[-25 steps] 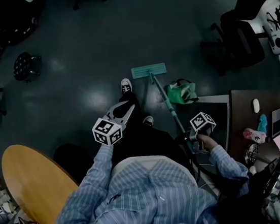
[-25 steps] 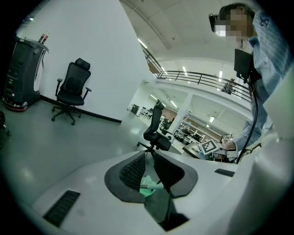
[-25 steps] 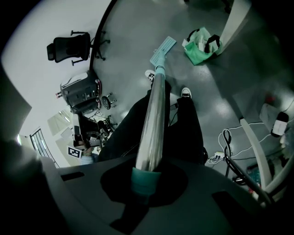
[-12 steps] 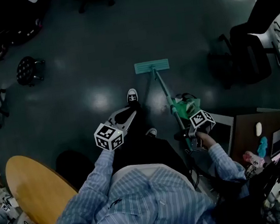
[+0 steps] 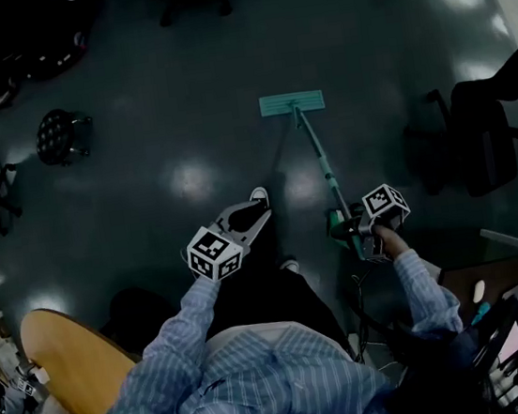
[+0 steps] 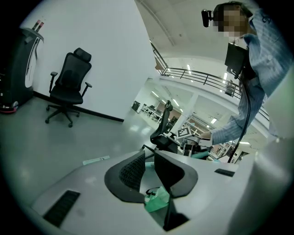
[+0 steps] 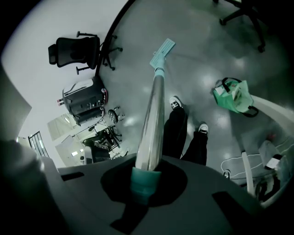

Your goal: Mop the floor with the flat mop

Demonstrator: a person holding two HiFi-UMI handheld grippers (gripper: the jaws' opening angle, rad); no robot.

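- Right claw (image 7: 143, 181) is clamped on the mop handle (image 7: 154, 114), at its green grip.
- Left claw (image 6: 148, 169) is narrowly parted, holding nothing.
- Mop head (image 5: 292, 103) lies flat on the floor (image 5: 131, 95), ahead of the shoe (image 5: 258, 195). Mopping looks under way, with most floor probably left.

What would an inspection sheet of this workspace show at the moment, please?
Surface: dark glossy floor with light reflections; no spill seen.
Job's things: flat mop head lying flat on the floor, mop handle slanting up from it.
Clutter: green bag on the floor.
Grippers: right gripper shut on the mop handle; left gripper slightly open, empty, off the mop.
Cables: white cable looped on the floor near the bag.
Surroundings: office chair, round wooden table, black stool.
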